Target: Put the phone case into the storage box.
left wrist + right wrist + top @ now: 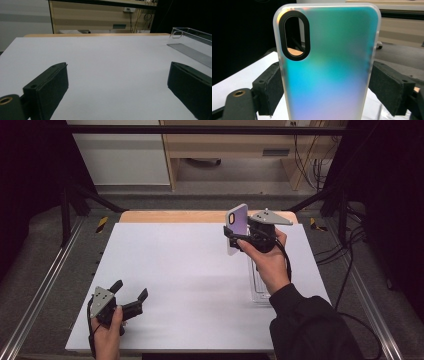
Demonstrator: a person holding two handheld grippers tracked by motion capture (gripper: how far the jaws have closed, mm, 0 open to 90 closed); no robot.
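An iridescent phone case (237, 227) with a black oval camera cut-out stands upright in the air over the back right of the white table (190, 270). My right gripper (234, 240) is shut on it, its black pads pressing the case's two long edges. In the right gripper view the phone case (329, 65) shimmers green to lilac between the pads (269, 87). My left gripper (131, 293) rests near the table's front left corner, held by a hand. Its jaws stand wide apart with nothing between them. In the left gripper view the left gripper (117, 90) faces bare tabletop.
A clear plastic tray (260, 287) lies on the table's right side, below the right hand; in the left gripper view the clear tray (192, 42) sits at the right. Metal frame rails run along both table sides. Cables hang at the back right.
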